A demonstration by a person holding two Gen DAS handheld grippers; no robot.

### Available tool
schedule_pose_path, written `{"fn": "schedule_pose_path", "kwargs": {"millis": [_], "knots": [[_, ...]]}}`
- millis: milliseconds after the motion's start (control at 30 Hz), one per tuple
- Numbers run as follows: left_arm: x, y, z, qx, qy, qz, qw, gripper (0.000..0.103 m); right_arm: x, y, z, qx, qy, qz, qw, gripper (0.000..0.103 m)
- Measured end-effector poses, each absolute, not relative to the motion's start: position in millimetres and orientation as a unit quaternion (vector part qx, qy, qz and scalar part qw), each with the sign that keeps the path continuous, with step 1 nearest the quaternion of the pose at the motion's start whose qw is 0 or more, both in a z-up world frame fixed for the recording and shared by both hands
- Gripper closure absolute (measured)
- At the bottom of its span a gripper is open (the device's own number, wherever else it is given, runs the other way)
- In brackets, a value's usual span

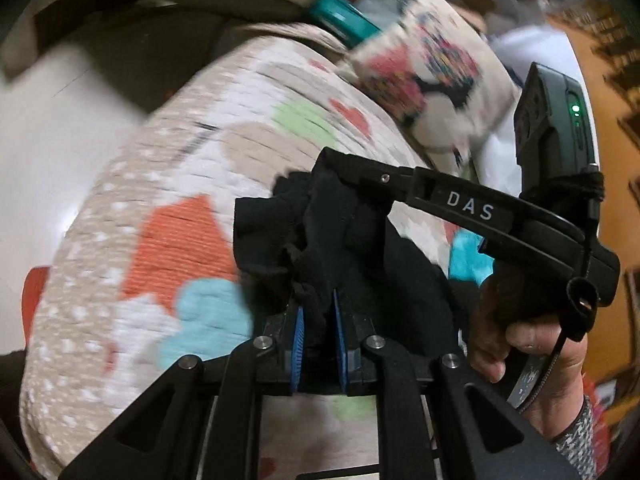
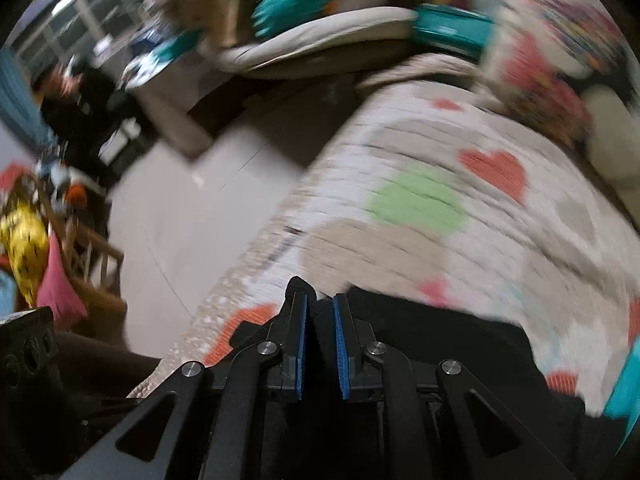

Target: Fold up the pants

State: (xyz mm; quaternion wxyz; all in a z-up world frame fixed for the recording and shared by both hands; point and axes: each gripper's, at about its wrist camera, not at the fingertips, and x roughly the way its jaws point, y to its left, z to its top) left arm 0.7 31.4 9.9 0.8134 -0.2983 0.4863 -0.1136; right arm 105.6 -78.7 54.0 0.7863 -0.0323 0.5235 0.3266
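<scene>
Blue-padded fingers (image 1: 299,330) of the left gripper (image 1: 318,332) sit closest to the left wrist lens, clenched on a bunched fold of the black pants (image 1: 320,232); the cloth rises from between the pads and mounds up ahead of them, with more of it falling away to the right of the tongs. Just beyond that mound the right gripper (image 1: 348,168) reaches in from the right side, its tips buried in the same black bundle, so both tongs hold the garment close together rather than at opposite ends. From the right wrist view, the right gripper (image 2: 320,312) is likewise pinched on black fabric — only a small tuft pokes out ahead of the pads, while the bulk of the pants (image 2: 440,336) trails off to the right of the tongs and under them, lying low on the heart-patterned bedspread (image 2: 420,200). The long axis, as far as I can judge, runs rightward from both grips. Only the left view shows the two tongs together and the person's right hand (image 1: 532,352) on the handle; only the right view shows the bare bedspread ahead and the floor (image 2: 208,200) beyond its left edge — likely the room available for laying the cloth out.
</scene>
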Motion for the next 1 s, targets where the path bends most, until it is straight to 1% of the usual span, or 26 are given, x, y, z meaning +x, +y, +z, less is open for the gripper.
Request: {"fn": "schedule_pose_path", "kwargs": {"millis": [133,200,267,333,433,533,600,700,733,833,933,1000], "knots": [[7,-16,0,-0.258,0.513,-0.141,0.806,0.088,103,-147,36,0.025,0.534,0.288,0.794,0.089],[4,-35,-4,-0.245,0.527,-0.154,0.799,0.083,98,-173,23,0.037,0.542,0.26,0.798,0.088],[-1,-50,-8,-0.235,0.538,-0.171,0.792,0.07,94,-205,11,0.028,0.547,0.2,0.812,0.087],[-11,-56,-7,-0.233,0.544,-0.19,0.784,0.067,91,-230,6,0.024,0.546,0.15,0.824,0.084],[-28,-55,-2,-0.224,0.548,-0.212,0.778,0.064,82,-266,14,0.066,0.525,0.118,0.84,0.078],[-44,-38,3,-0.21,0.541,-0.199,0.79,0.063,71,-276,43,0.111,0.484,0.142,0.856,0.078],[-46,-20,2,-0.227,0.538,-0.177,0.792,0.063,65,-267,56,0.135,0.463,0.184,0.856,0.076],[-47,9,-4,-0.257,0.536,-0.134,0.793,0.062,54,-235,61,0.191,0.464,0.289,0.815,0.076],[-48,16,-6,-0.263,0.536,-0.124,0.792,0.063,49,-214,58,0.18,0.475,0.314,0.802,0.076],[-50,29,-7,-0.272,0.532,-0.102,0.795,0.062,36,-173,46,0.079,0.488,0.298,0.817,0.076],[-46,28,-6,-0.266,0.527,-0.097,0.801,0.062,38,-173,23,0.061,0.523,0.278,0.803,0.076],[-41,24,-5,-0.259,0.524,-0.099,0.805,0.062,46,-190,8,0.055,0.54,0.222,0.81,0.076]]}}
